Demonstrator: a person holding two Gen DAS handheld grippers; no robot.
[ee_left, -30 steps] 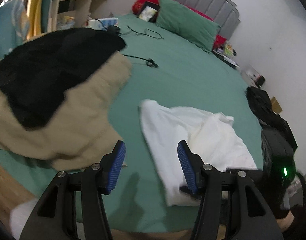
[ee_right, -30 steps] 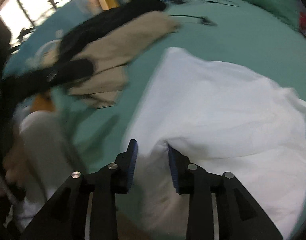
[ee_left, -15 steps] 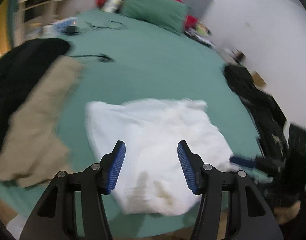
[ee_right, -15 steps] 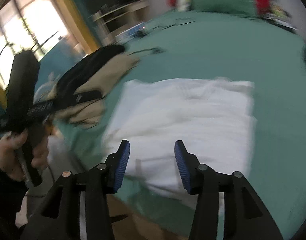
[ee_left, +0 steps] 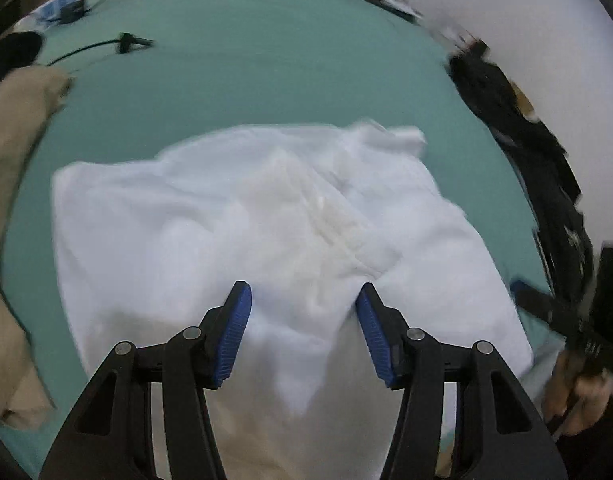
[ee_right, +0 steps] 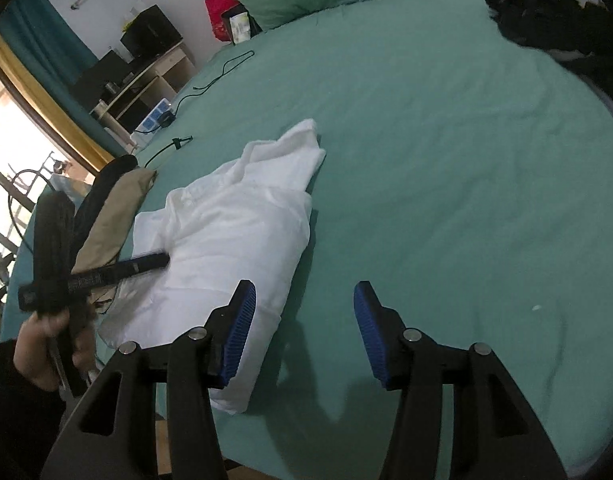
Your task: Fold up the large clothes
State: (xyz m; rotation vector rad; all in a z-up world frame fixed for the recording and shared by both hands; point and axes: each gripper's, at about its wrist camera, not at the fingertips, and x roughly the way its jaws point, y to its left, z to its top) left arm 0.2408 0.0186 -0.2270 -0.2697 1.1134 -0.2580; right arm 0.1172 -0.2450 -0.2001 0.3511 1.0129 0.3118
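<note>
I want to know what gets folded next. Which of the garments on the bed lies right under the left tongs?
The white garment. It lies directly beneath the open left tongs, near the bed's edge; the tan one lies off to the side, the black pile by the wall.

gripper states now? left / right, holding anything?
Left gripper: jaws open over the white garment, nothing clamped.
Right gripper: jaws opening, empty, over bare green sheet beside the garment.
</note>
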